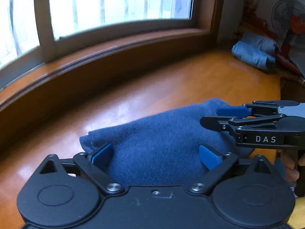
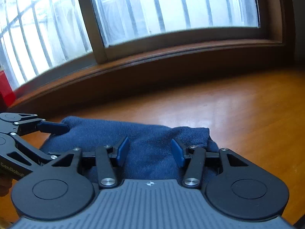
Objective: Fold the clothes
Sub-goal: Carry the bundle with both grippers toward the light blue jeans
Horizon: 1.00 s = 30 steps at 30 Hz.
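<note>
- Left wrist view: the left gripper [image 1: 155, 157] has its two blue pads spread wide — it pinches nothing.
- A blue cloth [image 1: 162, 139] lies right in front of this gripper, on the orange wooden desk [image 1: 171, 84]. The cloth bulges up between the two pads, but they do not squeeze it.
- To the right of this gripper, the right gripper [image 1: 211, 116] comes in from the side. Its tips are over the far right part of the cloth.
- A hand [image 1: 291, 166] holds the right gripper's handle, low on the right.
- Far ahead and to the right sits a rolled pale blue cloth [image 1: 253, 53], with a fan [image 1: 291, 22] just behind it.
- Straight ahead is a window [image 1: 118, 3].
- Right wrist view: the right gripper [image 2: 150, 150] has its pads partly apart. The blue cloth [image 2: 148, 139] lies under and between them, but whether they touch it I cannot tell.
- To the left of this gripper, the left gripper [image 2: 55, 126] reaches over the cloth's left end — one blue pad shows near the edge.
- The bare desk [image 2: 238, 105] runs ahead and to the right, up to the window [image 2: 171, 5].
</note>
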Available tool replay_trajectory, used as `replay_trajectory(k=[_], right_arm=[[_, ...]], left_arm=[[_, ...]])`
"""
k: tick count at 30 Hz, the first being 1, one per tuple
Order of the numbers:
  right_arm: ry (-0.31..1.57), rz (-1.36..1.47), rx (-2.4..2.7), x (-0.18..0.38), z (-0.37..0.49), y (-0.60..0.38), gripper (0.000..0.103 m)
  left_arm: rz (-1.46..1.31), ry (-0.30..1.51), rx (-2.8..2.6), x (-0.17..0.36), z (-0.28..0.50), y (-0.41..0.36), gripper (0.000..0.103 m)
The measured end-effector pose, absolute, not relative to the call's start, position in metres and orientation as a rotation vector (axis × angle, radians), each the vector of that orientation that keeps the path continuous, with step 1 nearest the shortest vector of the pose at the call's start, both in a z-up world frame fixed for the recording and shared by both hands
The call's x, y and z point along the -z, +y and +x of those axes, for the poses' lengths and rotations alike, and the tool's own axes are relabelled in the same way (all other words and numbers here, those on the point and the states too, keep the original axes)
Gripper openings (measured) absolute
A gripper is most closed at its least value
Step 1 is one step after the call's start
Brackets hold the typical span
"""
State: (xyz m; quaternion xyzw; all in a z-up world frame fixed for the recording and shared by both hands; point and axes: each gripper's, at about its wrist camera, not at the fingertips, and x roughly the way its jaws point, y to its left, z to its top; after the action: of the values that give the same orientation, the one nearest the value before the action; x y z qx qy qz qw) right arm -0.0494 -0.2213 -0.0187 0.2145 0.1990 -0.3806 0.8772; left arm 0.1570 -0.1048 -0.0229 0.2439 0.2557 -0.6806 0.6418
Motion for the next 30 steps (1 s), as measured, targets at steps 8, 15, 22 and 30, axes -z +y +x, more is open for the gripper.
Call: replay_trajectory(k=[8, 15, 22, 30], right_arm=[[0.405, 0.418, 0.787, 0.019, -0.047, -0.228, 0.051], [0.443, 0.423, 0.818, 0.039, -0.042, -0.227, 0.052], [0.425, 0.408, 0.905, 0.037, -0.046, -0.205, 0.052], [0.385, 0.334, 0.986, 0.023, -0.064, -0.158, 0.064]], left_arm=[[0.556, 0.628, 1.457, 0.04, 0.162, -0.112, 0.098], [0.558, 0.664, 1.435, 0.05, 0.166, -0.117, 0.103], [0.594, 0.625, 1.463, 0.049, 0.164, -0.119, 0.103], [0.609, 0.626, 1.496, 0.049, 0.168, -0.125, 0.103]])
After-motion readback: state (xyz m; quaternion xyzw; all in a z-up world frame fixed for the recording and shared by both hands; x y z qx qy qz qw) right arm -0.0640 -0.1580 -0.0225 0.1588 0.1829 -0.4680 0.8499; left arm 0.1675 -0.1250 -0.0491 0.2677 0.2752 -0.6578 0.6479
